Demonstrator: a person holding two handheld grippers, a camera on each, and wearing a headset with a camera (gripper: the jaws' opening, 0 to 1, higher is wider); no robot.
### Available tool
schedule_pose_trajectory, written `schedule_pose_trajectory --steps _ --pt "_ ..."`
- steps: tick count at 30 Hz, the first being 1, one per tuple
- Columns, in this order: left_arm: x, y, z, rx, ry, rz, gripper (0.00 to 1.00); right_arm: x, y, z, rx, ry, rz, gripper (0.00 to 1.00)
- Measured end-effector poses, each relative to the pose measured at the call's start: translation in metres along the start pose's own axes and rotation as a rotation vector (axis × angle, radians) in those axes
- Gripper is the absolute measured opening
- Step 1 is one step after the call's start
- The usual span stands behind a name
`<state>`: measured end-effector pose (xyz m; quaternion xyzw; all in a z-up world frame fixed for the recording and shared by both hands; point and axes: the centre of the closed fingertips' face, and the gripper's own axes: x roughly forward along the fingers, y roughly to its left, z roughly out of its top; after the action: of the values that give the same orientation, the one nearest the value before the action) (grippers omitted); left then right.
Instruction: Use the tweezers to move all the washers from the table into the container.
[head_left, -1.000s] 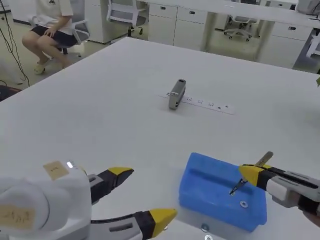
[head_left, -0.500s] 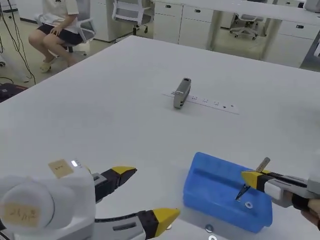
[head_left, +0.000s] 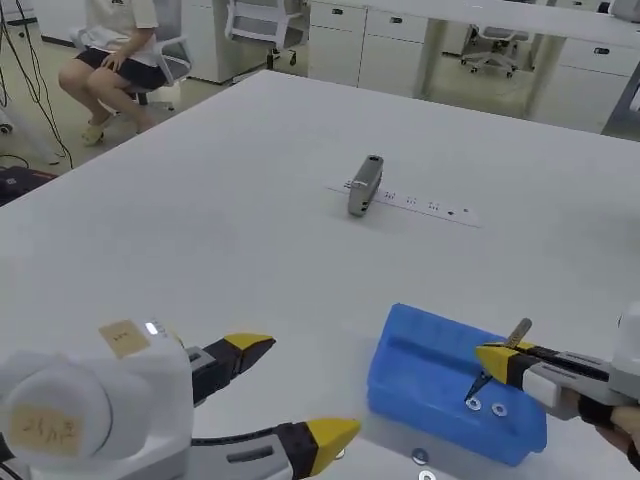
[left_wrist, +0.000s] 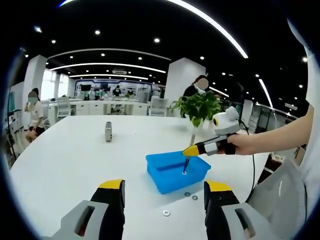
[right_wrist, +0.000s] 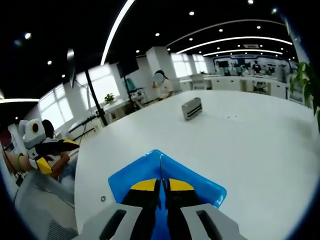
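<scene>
The right gripper has its jaws pressed together on the tweezers, which point down into the blue container. The tips stand just over two washers lying on the container floor; I cannot tell if they touch one. Outside, near the front wall, some loose washers lie on the white table. The left gripper hovers beside the container with its jaws wide apart and holds nothing.

I see these dangers. The tweezers are thin and seem to sit in the jaws by pressure alone, so they may twist or slip when the tips push on the table. A washer is flat and small, and if it is pinched badly it may jump away or roll. The container also looks light to me, and a knock from the tips may shift it.
</scene>
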<state>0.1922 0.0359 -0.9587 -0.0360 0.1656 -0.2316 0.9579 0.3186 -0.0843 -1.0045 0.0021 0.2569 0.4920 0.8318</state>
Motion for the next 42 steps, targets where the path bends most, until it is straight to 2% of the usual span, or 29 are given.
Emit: schedule_pose_trajectory --steps 5,13,21,26,33,38,42 --pt "0.0 -0.001 0.001 0.0 -0.002 -0.003 0.64 -0.006 0.011 0.007 0.006 -0.043 0.026 0.03" --pt "0.0 -0.002 -0.001 0.005 0.006 -0.007 0.64 -0.021 0.045 0.017 0.015 -0.112 0.096 0.03" --pt "0.001 -0.003 -0.002 0.011 0.016 -0.013 0.64 -0.026 0.075 0.017 0.025 -0.138 0.156 0.02" --pt "0.001 -0.004 -0.003 0.012 0.018 -0.017 0.64 -0.021 0.086 -0.002 0.003 -0.084 0.176 0.03" --pt "0.001 -0.002 -0.002 0.007 0.013 -0.01 0.64 -0.014 0.085 -0.031 -0.033 0.01 0.156 0.03" --pt "0.002 -0.002 -0.002 0.007 0.017 -0.009 0.63 -0.01 0.081 -0.04 -0.028 0.029 0.153 0.03" --pt "0.001 -0.001 -0.002 0.015 0.019 0.002 0.63 -0.008 0.081 -0.047 -0.052 0.058 0.157 0.03"
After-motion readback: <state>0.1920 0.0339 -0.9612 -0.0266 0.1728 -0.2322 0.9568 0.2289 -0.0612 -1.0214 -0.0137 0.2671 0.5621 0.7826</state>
